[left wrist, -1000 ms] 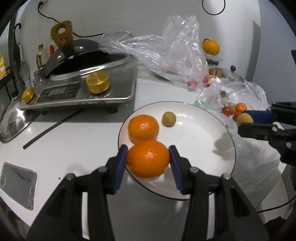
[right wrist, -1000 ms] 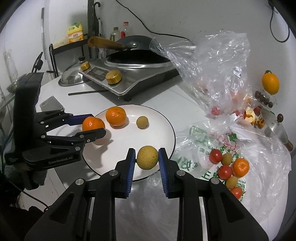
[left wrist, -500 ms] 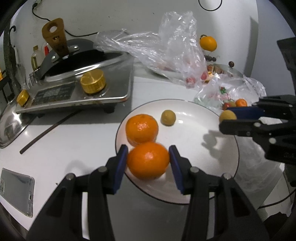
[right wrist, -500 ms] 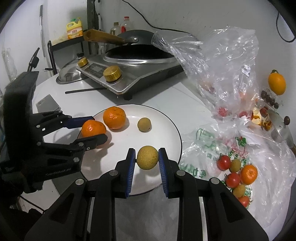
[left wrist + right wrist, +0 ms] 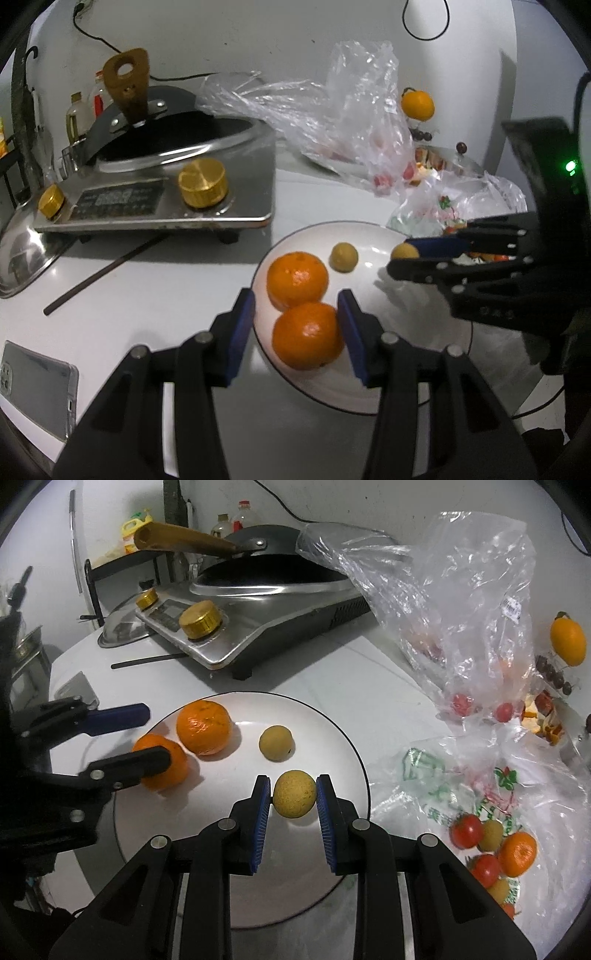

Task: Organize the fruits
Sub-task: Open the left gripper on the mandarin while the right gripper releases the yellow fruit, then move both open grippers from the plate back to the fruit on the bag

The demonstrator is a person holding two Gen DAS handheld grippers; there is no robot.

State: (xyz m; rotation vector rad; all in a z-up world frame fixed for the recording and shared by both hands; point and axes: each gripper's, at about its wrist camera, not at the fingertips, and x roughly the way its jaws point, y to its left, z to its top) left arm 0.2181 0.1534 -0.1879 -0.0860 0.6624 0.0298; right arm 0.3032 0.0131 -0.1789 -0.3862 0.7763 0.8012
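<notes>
A small tan fruit (image 5: pixel 294 794) is gripped by the right claw (image 5: pixel 294 805) above the white plate (image 5: pixel 332 738), lower centre of frame. The left claw (image 5: pixel 295 328) is parted around a mandarin (image 5: pixel 307 336) (pads clear) resting on the plate.

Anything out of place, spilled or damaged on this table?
Yes. Loose orange peel scraps lie at the table's right edge beside the crumpled clear plastic bag. A phone sits close to the table's near edge. Nothing looks damaged.
</notes>
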